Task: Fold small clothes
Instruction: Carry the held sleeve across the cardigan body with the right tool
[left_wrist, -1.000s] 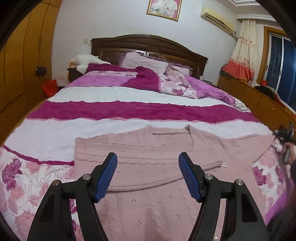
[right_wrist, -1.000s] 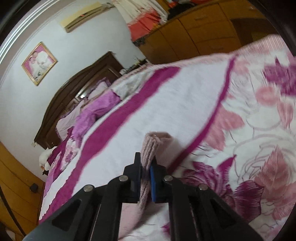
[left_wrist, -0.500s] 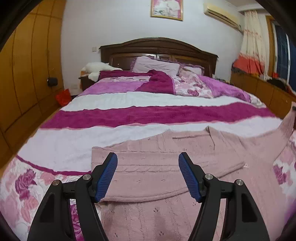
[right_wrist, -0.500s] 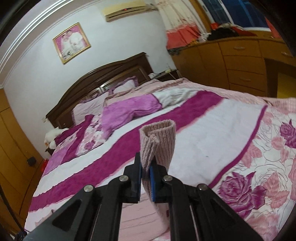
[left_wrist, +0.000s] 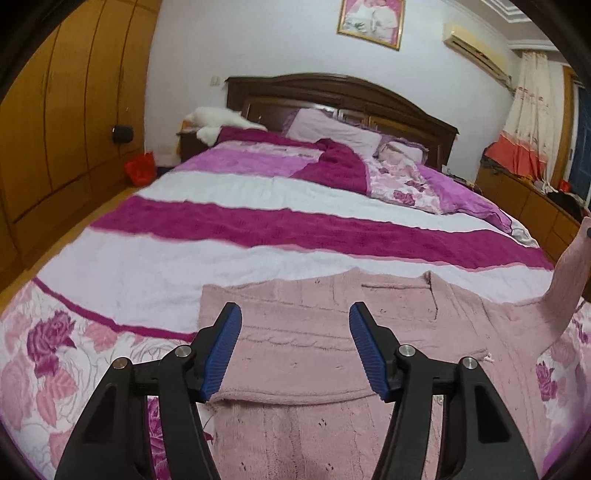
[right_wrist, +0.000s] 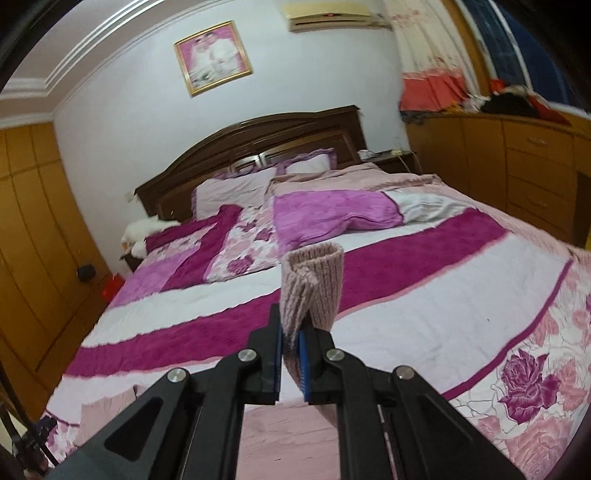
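A pale pink knitted sweater lies flat on the bed, its left sleeve folded across the chest. My left gripper is open and empty, hovering just above the sweater's middle. My right gripper is shut on the ribbed cuff of the sweater's right sleeve and holds it lifted above the bed. In the left wrist view that raised sleeve rises at the far right edge. The sweater's body shows low in the right wrist view.
The bed has a striped white and magenta blanket with rose print near the front. Pillows and a rumpled purple quilt lie by the dark headboard. Wooden wardrobes stand left, drawers right.
My right gripper has lifted the sleeve cuff up off the bed and swung to face the headboard. The left gripper has shifted a little, staying open over the sweater.
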